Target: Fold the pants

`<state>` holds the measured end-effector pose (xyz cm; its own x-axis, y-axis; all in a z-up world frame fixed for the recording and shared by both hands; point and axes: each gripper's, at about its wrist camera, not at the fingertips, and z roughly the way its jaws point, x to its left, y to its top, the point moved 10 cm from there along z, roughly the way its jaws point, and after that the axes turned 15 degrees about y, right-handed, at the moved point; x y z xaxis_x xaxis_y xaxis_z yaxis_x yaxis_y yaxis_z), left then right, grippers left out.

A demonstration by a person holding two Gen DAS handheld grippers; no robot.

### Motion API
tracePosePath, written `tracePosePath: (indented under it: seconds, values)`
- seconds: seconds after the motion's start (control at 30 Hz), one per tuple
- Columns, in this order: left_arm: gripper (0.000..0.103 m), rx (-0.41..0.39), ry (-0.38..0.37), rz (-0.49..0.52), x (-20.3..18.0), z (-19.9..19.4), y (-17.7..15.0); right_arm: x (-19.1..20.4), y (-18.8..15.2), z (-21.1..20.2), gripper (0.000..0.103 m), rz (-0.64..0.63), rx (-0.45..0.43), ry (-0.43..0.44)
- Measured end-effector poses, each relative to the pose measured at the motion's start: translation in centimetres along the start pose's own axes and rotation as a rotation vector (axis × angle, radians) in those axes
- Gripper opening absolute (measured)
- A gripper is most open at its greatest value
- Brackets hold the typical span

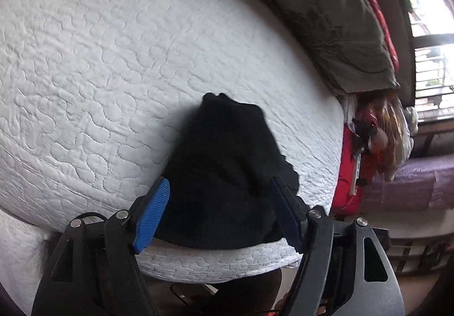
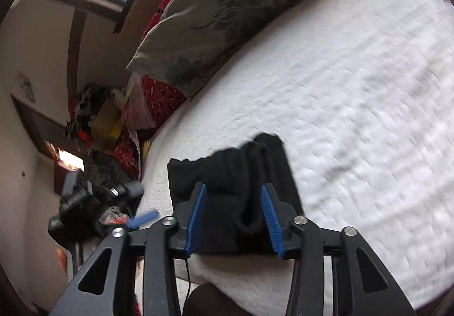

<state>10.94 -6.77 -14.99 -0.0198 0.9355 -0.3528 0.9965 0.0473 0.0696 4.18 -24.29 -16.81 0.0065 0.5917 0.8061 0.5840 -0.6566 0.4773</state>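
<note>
The black pants (image 1: 224, 171) lie folded in a compact bundle on the white quilted bed (image 1: 113, 60), near its front edge. My left gripper (image 1: 221, 191) is open, its blue pads either side of the bundle's near end, not closed on it. In the right wrist view the pants (image 2: 227, 174) lie just ahead of my right gripper (image 2: 234, 197), which is open with its jaws astride the fabric. The left gripper shows there too, blurred, at the left (image 2: 113, 202).
A grey-green patterned pillow (image 1: 326, 12) with red trim lies along the far side of the bed. A heap of clothes and a red bag (image 1: 349, 171) stand beside the bed. A window (image 1: 428, 32) is at the right.
</note>
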Motion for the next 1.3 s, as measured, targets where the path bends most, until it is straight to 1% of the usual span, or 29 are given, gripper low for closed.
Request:
tracePosePath:
  seconds: [0.07, 0.13, 0.17, 0.23, 0.27, 0.3, 0.33, 0.37, 0.4, 0.43, 0.47, 0.5, 0.53, 0.6, 0.63, 0.67, 0.73, 0.77, 0.87, 0.9, 0.97, 1.07, 1.13, 1.3]
  values:
    - [0.072, 0.003, -0.004, -0.006, -0.5, 1.1, 0.4, -0.3, 0.5, 0.1, 0.047, -0.034, -0.007, -0.06]
    - [0.072, -0.003, 0.005, -0.003, -1.1, 2.0, 1.0, -1.0, 0.3, 1.0, 0.049, -0.026, 0.028, -0.099]
    - [0.072, -0.011, 0.018, 0.0, -1.2, 2.5, 1.2, -1.6, 0.2, 1.6, 0.049, -0.021, 0.05, -0.121]
    - [0.072, -0.023, 0.047, 0.007, -1.8, 3.2, 1.7, -2.6, -0.1, 1.9, 0.049, -0.034, 0.058, -0.172]
    - [0.072, -0.022, 0.078, 0.014, -1.8, 3.8, 1.8, -2.9, -0.3, 2.4, 0.049, -0.043, 0.069, -0.178]
    - [0.072, -0.023, 0.11, 0.023, -1.9, 4.0, 2.0, -3.1, -0.5, 2.9, 0.038, -0.052, 0.087, -0.166]
    - [0.069, -0.029, 0.135, 0.031, -2.0, 4.1, 2.1, -3.0, -0.7, 3.0, 0.03, -0.064, 0.1, -0.162]
    - [0.067, -0.046, 0.137, 0.039, -2.6, 3.8, 2.2, -2.9, -0.6, 3.2, 0.025, -0.09, 0.107, -0.172]
    - [0.067, -0.066, 0.134, 0.047, -2.7, 3.4, 2.3, -2.2, -0.1, 2.9, 0.019, -0.117, 0.092, -0.154]
    - [0.067, -0.101, 0.144, 0.056, -2.9, 3.0, 2.5, -1.7, 0.6, 2.5, 0.019, -0.132, 0.064, -0.137]
    - [0.067, -0.122, 0.166, 0.066, -2.9, 3.1, 2.8, -1.2, 1.6, 1.7, 0.019, -0.145, 0.011, -0.127]
    - [0.067, -0.134, 0.192, 0.075, -2.8, 3.4, 3.1, -1.3, 2.2, 1.4, 0.019, -0.145, -0.007, -0.122]
    - [0.067, -0.125, 0.213, 0.078, -2.6, 4.1, 3.2, -2.1, 2.4, 1.7, 0.019, -0.133, 0.007, -0.131]
    - [0.067, -0.082, 0.229, 0.058, -2.3, 5.7, 3.0, -4.4, 1.6, 2.7, 0.019, -0.098, 0.057, -0.17]
    - [0.067, -0.075, 0.227, 0.048, -2.2, 6.1, 2.9, -5.2, 1.1, 3.1, 0.021, -0.085, 0.077, -0.179]
    - [0.067, -0.083, 0.223, 0.044, -2.0, 6.0, 2.8, -5.7, 1.0, 3.1, 0.026, -0.081, 0.073, -0.182]
    - [0.067, -0.1, 0.232, 0.055, -2.1, 5.4, 2.4, -5.7, 0.8, 2.7, 0.03, -0.055, 0.064, -0.16]
    - [0.067, -0.109, 0.244, 0.061, -1.4, 4.9, 2.1, -5.6, 0.8, 2.4, 0.034, -0.045, 0.061, -0.151]
    - [0.067, -0.168, 0.282, 0.073, -1.3, 3.1, 1.7, -4.7, 0.6, 1.0, 0.034, -0.022, 0.062, -0.105]
    - [0.067, -0.196, 0.303, 0.074, -1.1, 2.4, 1.4, -4.3, 0.5, 0.7, 0.035, -0.021, 0.062, -0.098]
    - [0.067, -0.228, 0.324, 0.077, -0.8, 1.5, 1.4, -3.8, -0.1, 0.4, 0.037, -0.017, 0.074, -0.084]
    - [0.067, -0.265, 0.352, 0.088, -0.6, 0.5, 0.8, -3.6, -1.2, -0.6, 0.037, -0.024, 0.073, -0.086]
    - [0.067, -0.276, 0.368, 0.095, -0.4, 0.2, 0.4, -3.5, -1.9, -0.9, 0.037, -0.031, 0.074, -0.086]
    - [0.067, -0.271, 0.375, 0.099, 0.6, 0.1, -1.3, -4.3, -3.5, -0.9, 0.037, -0.055, 0.086, -0.126]
